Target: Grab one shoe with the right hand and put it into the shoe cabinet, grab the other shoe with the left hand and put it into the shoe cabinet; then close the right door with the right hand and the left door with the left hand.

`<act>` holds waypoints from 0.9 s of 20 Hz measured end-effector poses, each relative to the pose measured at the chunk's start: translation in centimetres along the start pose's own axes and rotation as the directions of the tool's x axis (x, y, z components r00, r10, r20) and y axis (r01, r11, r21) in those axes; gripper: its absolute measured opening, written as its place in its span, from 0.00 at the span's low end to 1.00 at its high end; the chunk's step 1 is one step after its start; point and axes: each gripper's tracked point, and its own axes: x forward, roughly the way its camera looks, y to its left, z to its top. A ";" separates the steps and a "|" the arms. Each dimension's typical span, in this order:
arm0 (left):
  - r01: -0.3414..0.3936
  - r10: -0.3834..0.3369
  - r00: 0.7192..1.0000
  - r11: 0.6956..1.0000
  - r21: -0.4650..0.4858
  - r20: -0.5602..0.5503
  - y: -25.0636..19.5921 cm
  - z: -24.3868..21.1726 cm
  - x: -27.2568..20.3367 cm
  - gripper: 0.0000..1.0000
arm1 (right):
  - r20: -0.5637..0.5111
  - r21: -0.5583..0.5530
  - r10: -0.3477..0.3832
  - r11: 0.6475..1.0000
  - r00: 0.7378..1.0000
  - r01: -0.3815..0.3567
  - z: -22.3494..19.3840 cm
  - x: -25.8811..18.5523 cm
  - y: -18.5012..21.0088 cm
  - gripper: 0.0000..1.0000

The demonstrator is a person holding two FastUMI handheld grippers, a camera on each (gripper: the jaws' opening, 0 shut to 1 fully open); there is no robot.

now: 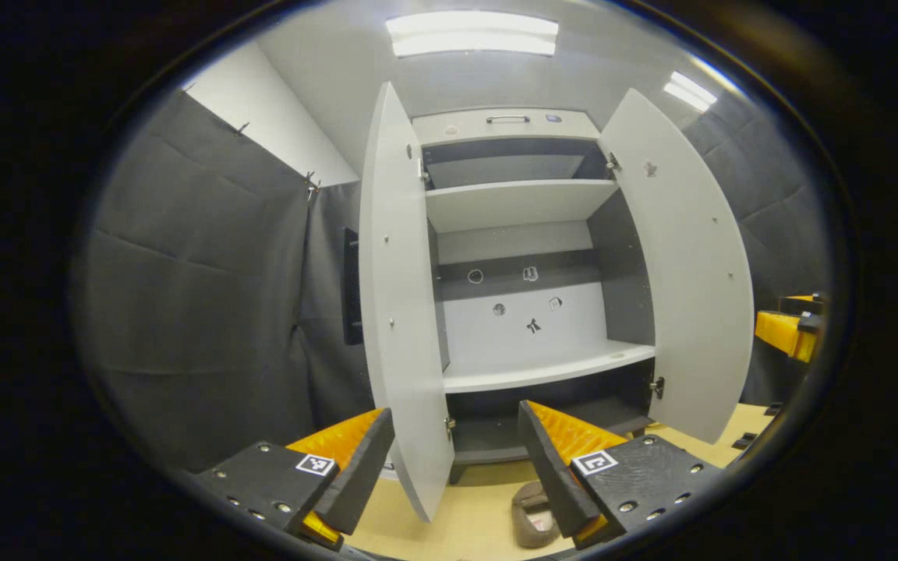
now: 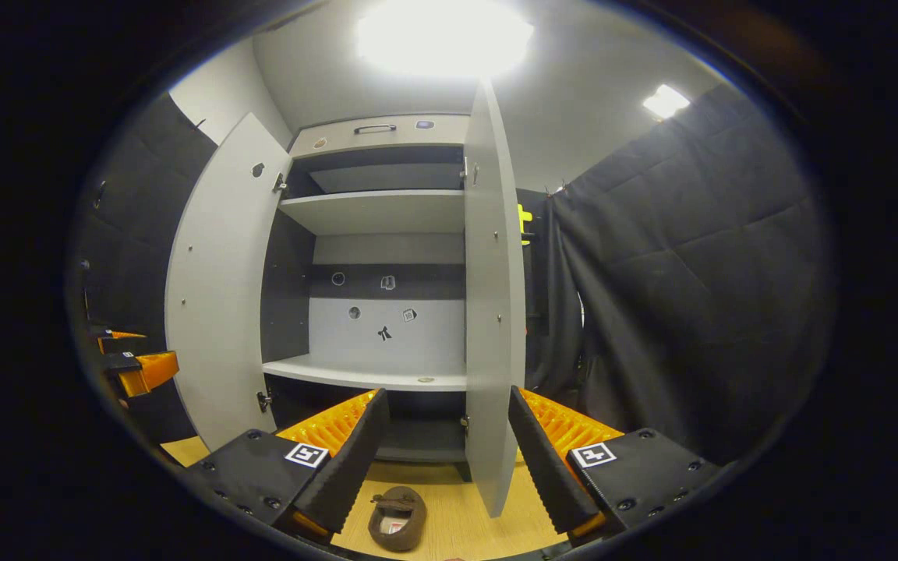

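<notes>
The left gripper (image 1: 457, 460) hangs with its two fingers spread wide and nothing between them, facing the cabinet (image 1: 519, 234); the lower edge of the cabinet's left door (image 1: 402, 312) falls in the gap between the fingers in the left gripper view. The right gripper (image 2: 443, 456) is likewise spread wide and holds nothing, and in the right gripper view the cabinet's right door (image 2: 492, 312) falls in its gap. Two grippers, then, both empty. One shoe (image 1: 533, 516) can be counted in each view: a brown one lying on the pale wooden floor (image 1: 472, 522) in front of the cabinet, below the bottom shelf; in the left gripper view it is partly hidden behind a finger, while the right gripper view shows it whole, opening up. Whether both views show the same shoe I cannot tell. The cabinet has two doors, both swung wide open, and two pale shelves (image 1: 519, 202) inside, with a drawer (image 1: 507, 123) carrying one handle along the top. The back panel bears five small stickers (image 1: 533, 326). The left gripper view catches the right gripper at its right edge, beside the right door; the right gripper view catches the left gripper at its left edge, beside the left door. Two ceiling lights (image 1: 472, 35) show above the cabinet.
</notes>
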 end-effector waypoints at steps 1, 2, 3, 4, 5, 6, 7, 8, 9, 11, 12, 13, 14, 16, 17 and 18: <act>-0.004 0.004 1.000 1.000 0.003 0.001 -0.1 0.1 -0.1 0.99 | -0.002 -0.005 0.005 1.000 1.000 -0.005 -0.1 0.1 0.0 0.97; -0.010 0.010 1.000 1.000 0.007 0.002 0.0 0.1 -0.2 0.99 | -0.008 -0.006 0.016 1.000 1.000 -0.016 -0.3 0.2 0.1 0.97; -0.018 0.018 1.000 1.000 0.011 0.002 0.0 0.2 -0.1 0.99 | -0.014 -0.005 0.027 1.000 1.000 -0.027 -0.6 0.3 0.2 0.97; -0.026 0.026 1.000 1.000 0.014 0.002 0.1 0.3 -0.2 0.99 | -0.022 -0.001 0.039 0.999 0.999 -0.039 -0.9 0.3 0.2 0.97; -0.034 0.034 0.999 0.999 0.019 0.004 0.0 0.4 -0.2 0.99 | -0.032 0.006 0.054 0.999 0.998 -0.054 -1.2 0.4 0.5 0.97; -0.039 0.039 0.999 0.999 0.027 0.005 0.0 0.4 -0.2 0.99 | -0.046 0.015 0.072 0.997 0.996 -0.071 -1.8 0.5 0.8 0.97; -0.041 0.041 0.999 0.998 0.036 0.010 -0.2 0.5 -0.3 0.99 | -0.060 0.024 0.090 0.996 0.994 -0.089 -2.3 0.6 1.1 0.96; -0.045 0.045 0.999 0.998 0.046 0.019 -0.3 0.6 -0.5 0.99 | -0.069 0.030 0.112 0.994 0.991 -0.110 -2.9 0.8 1.4 0.97; -0.049 0.048 0.999 0.997 0.051 0.023 -0.4 0.6 -0.5 0.99 | -0.077 0.029 0.126 0.992 0.989 -0.124 -3.6 1.0 1.8 0.97; -0.050 0.050 0.999 0.998 0.038 0.004 -0.4 0.2 -0.6 0.99 | -0.136 0.030 0.152 0.988 0.979 -0.149 -5.6 1.5 2.6 0.97; -0.053 0.053 0.999 0.998 0.026 0.001 -0.2 0.1 -0.3 0.99 | -0.163 0.041 0.177 0.984 0.971 -0.173 -6.4 1.7 3.3 0.96; -0.061 0.061 0.998 0.998 0.020 -0.004 0.1 0.0 -0.2 0.99 | -0.179 0.050 0.203 0.979 0.963 -0.197 -6.9 2.0 4.1 0.96; -0.071 0.071 0.997 0.997 0.018 -0.009 0.2 -0.4 -0.1 0.99 | -0.192 0.050 0.223 0.975 0.956 -0.218 -7.5 2.4 4.9 0.96; -0.080 0.080 0.997 0.997 0.008 -0.018 0.5 -1.0 0.5 0.96 | -0.227 0.044 0.246 0.969 0.942 -0.242 -9.3 3.5 6.0 0.96; -0.078 0.078 0.997 0.997 0.010 -0.025 0.6 -1.3 0.9 0.94 | -0.251 0.048 0.249 0.968 0.935 -0.245 -10.3 4.1 6.6 0.96; -0.078 0.079 0.996 0.997 0.019 -0.029 0.9 -1.6 1.2 0.94 | -0.278 0.053 0.257 0.966 0.926 -0.252 -11.6 4.5 7.3 0.96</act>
